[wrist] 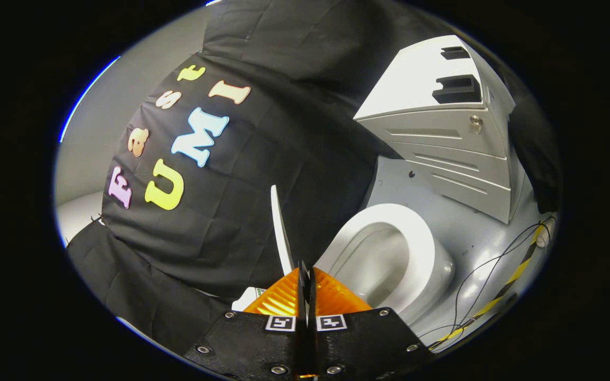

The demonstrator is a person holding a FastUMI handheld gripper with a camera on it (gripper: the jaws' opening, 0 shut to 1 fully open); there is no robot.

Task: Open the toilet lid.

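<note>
Your gripper (305, 275) has the toilet lid (281, 227) pinched by its edge: the two orange fingers (278, 299) sit pressed together at the bottom of the gripper view, and the thin white lid runs up edge-on from between their tips. The lid stands raised, close to upright, set against the black cloth wall (284, 137) of the booth, while the white toilet seat (421, 238) and the open bowl (376, 264) lie exposed just beside and beyond the fingers. A grey cabinet (442, 132) with dark slots stands further off on the grey floor (474, 238), where thin cables (482, 275) and a strip of yellow-and-black tape (511, 278) run past the toilet. By the look of it, you are at the last step of the lift, with the lid already swung clear of the seat. The next move calls for easing the lid back until it leans at rest and will not drop forward, then parting the fingers and drawing them off without dragging the edge. Whether the lid already rests against anything behind it cannot be told from here.
</note>
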